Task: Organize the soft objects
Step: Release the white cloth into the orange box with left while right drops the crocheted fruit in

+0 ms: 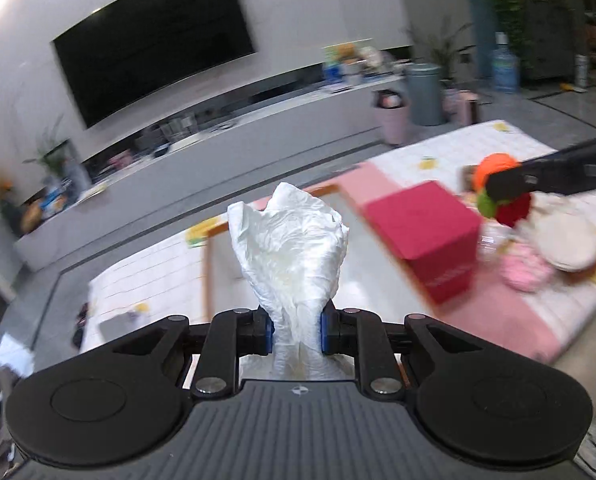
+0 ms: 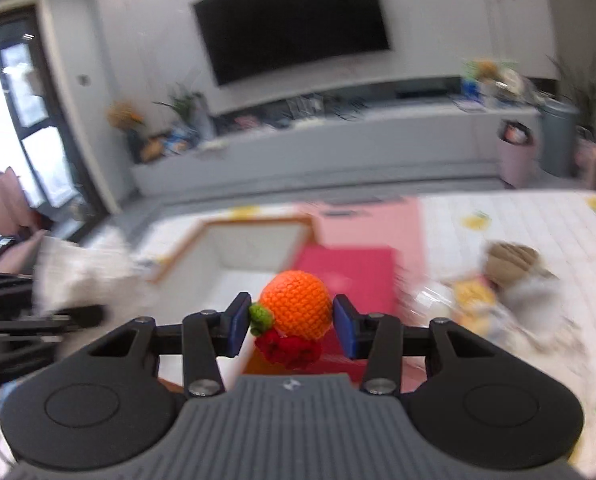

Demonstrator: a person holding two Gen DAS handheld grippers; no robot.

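My left gripper [image 1: 297, 330] is shut on a crumpled white cloth [image 1: 290, 248] and holds it upright above a white bin with an orange rim [image 1: 208, 264]. My right gripper [image 2: 294, 322] is shut on an orange crocheted toy [image 2: 298, 310] with a green leaf and a red part, held above a red box [image 2: 350, 272]. In the left wrist view the toy [image 1: 494, 168] and the right gripper [image 1: 506, 190] show at the right, above the red box [image 1: 426, 236]. The white bin [image 2: 254, 256] lies ahead to the left in the right wrist view.
A tiled mat with lemon prints [image 2: 538, 232] and a pink mat [image 2: 374, 220] cover the floor. Soft toys and a brown plush [image 2: 510, 264] lie at the right. A TV cabinet [image 2: 338, 148], a pink bin [image 2: 516, 152] and a grey bin [image 1: 424, 92] stand behind.
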